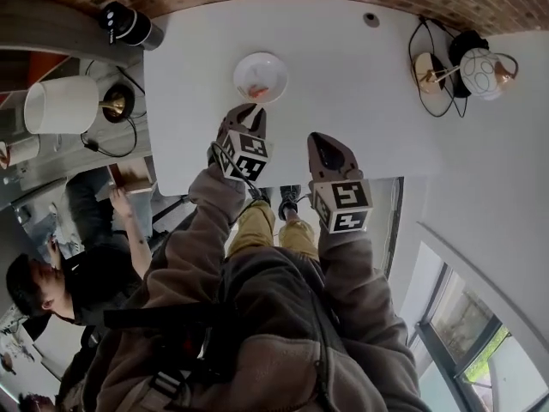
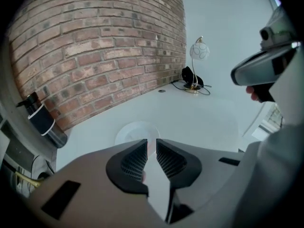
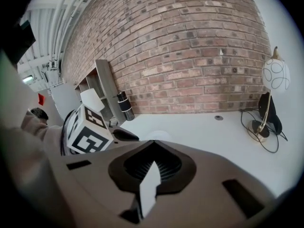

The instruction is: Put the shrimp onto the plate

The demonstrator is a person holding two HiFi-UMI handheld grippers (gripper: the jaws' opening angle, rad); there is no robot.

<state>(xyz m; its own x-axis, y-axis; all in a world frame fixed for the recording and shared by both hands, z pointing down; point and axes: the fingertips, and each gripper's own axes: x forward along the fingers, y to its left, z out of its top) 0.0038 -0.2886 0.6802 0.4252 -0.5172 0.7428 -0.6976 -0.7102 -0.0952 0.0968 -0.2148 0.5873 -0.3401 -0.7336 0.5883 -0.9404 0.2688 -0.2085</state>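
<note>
A small white plate stands on the white table, and an orange shrimp lies on it. My left gripper hovers at the plate's near rim, its jaws a narrow gap apart and nothing clearly held. In the left gripper view that gripper points over the plate, and a faint pink patch shows low in the gap. My right gripper hangs to the right of the plate, above the table's near edge. Its jaws meet at the tips, with nothing between them.
A black flask stands at the table's far left corner. A globe lamp with looped cables sits at the far right. Brick wall runs behind the table. A person sits at left beside a white-shaded lamp.
</note>
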